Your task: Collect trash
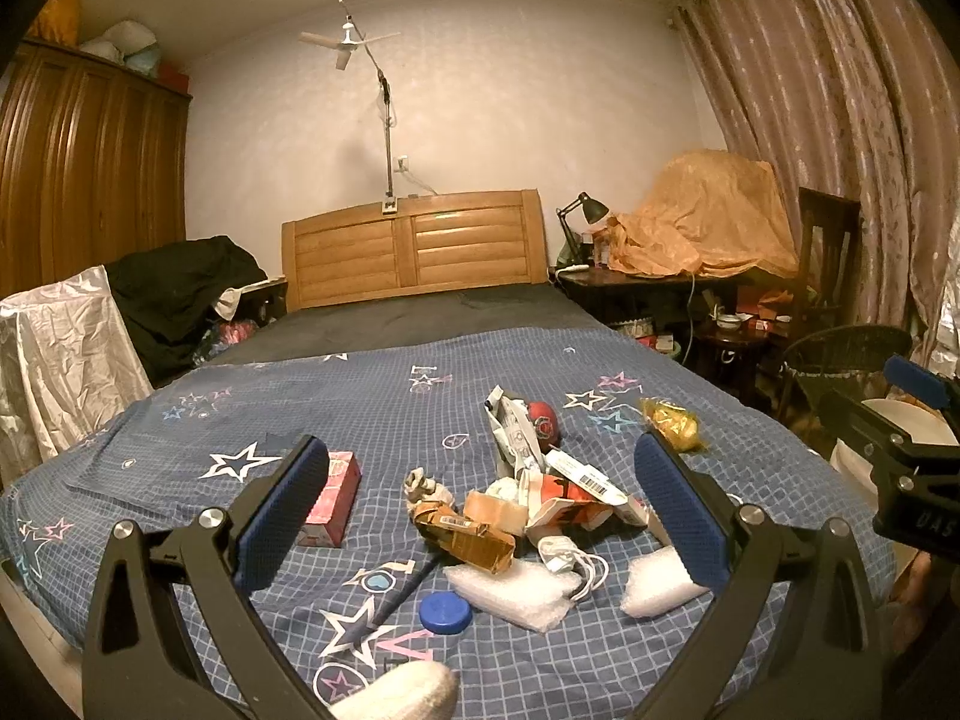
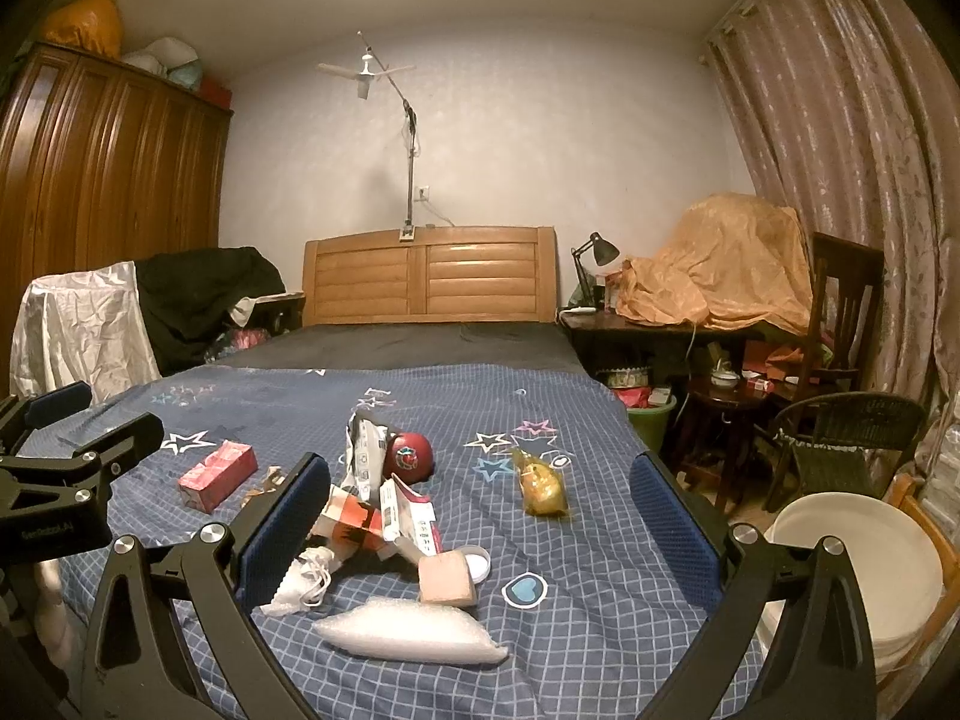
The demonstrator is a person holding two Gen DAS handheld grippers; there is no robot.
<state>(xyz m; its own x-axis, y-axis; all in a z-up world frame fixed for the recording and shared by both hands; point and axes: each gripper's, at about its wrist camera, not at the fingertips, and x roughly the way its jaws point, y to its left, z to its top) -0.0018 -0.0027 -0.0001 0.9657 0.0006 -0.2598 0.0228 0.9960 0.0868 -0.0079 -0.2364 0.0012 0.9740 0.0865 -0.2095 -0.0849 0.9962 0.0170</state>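
Left wrist view shows the left gripper (image 1: 480, 516) with jaws wide apart and empty, hanging over a heap of trash on the bed (image 1: 180, 420). Right gripper (image 2: 480, 534) is likewise spread and holds nothing. A white bucket (image 2: 864, 546) stands just beside the bed's right edge, probably the place for the trash.

The heap lies near the foot of the bed: a crumpled brown wrapper (image 1: 474, 534), torn orange-and-white cartons (image 1: 570, 498), a pink box (image 1: 333, 498), a blue cap (image 1: 445, 612), bubble-wrap pieces (image 1: 510, 591), a red ball (image 1: 543, 423) and a yellow packet (image 1: 672, 423) set a little apart.

All of it looks light. Paper and cartons should crush easily, so a firm pinch across a folded edge or thick crumple would likely hold best. Bubble wrap is soft and springy; take it through the middle. Pink box seems stiff, so grip across its narrow sides. Yellow packet looks glossy and may slip, so pinch its twisted end. Flat cap sits low on soft bedding and could be awkward to catch by its rim.
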